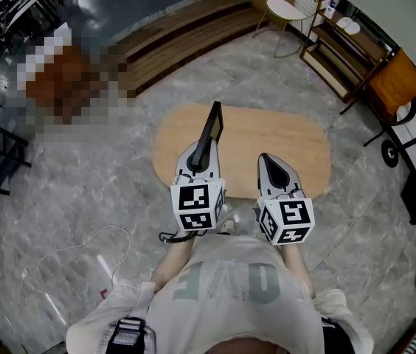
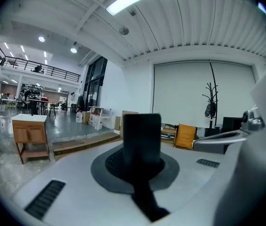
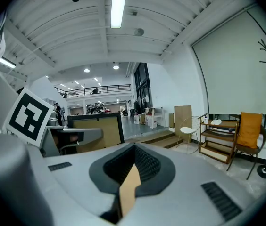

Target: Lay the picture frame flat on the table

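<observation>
The picture frame [image 1: 211, 131] is black and stands upright on edge over the left part of the oval wooden table [image 1: 296, 142]. My left gripper [image 1: 198, 158] is shut on its near lower part. In the left gripper view the dark frame [image 2: 141, 138] rises straight up from between the jaws. My right gripper [image 1: 265, 158] hovers over the table's near middle, to the right of the frame, shut with nothing in it. From the right gripper view, the frame [image 3: 95, 132] shows a tan panel with a dark border, beside the left gripper's marker cube [image 3: 28, 115].
Beyond the table's far right stand a wire chair with a white seat [image 1: 286, 9], a low wooden shelf [image 1: 341, 50] and a chair with an orange cushion [image 1: 396, 81]. Wooden steps [image 1: 186, 35] run behind the table. A thin cable [image 1: 82, 248] lies on the marble floor to the left.
</observation>
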`<state>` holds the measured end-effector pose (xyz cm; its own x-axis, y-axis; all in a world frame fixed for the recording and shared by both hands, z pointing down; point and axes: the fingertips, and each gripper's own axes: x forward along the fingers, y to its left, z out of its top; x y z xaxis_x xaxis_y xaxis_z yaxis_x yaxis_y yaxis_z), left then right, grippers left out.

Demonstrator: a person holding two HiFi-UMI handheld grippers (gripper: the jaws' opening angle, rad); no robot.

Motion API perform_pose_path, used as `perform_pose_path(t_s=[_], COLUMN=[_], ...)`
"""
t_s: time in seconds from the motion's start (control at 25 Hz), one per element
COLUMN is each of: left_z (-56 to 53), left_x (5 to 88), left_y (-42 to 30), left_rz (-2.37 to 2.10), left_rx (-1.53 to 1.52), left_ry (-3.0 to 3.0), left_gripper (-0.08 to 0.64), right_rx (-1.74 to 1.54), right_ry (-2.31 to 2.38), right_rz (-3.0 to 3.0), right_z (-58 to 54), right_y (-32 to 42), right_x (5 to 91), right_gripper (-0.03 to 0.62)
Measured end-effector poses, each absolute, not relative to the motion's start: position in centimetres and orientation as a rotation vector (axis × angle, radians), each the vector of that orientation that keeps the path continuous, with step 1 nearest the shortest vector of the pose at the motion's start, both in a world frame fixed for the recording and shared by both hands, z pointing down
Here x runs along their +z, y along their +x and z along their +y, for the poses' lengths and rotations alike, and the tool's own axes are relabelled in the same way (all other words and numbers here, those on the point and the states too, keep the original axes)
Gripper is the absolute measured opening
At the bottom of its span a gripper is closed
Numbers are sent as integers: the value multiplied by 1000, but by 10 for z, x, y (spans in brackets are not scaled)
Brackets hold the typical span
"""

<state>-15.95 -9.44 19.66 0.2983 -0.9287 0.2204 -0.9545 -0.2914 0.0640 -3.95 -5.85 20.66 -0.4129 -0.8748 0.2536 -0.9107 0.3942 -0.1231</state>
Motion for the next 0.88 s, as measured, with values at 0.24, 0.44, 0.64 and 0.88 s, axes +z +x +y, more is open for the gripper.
perform_pose_path(t_s=[0.24, 0.44, 0.64, 0.88], left_z=[-123, -124, -115, -109], left_x=[193, 192, 195, 199], left_y=[-152, -128, -103, -79], left_rz=[-1738, -1710, -1714, -1756], left_rx=[196, 215, 234, 234], left_ry=[2411, 2441, 2443, 2413], left_gripper=[20, 20, 20, 20], right_rx=[417, 379, 385, 352], right_ry=[1636, 1724, 1744, 1713], right_rz=[-2526, -2514, -2538, -2535], right_z=[-72, -77, -77, -73], right_y=[-38, -9, 15, 39], right_x=[207, 197, 193, 196], right_gripper=[6, 6, 6, 6])
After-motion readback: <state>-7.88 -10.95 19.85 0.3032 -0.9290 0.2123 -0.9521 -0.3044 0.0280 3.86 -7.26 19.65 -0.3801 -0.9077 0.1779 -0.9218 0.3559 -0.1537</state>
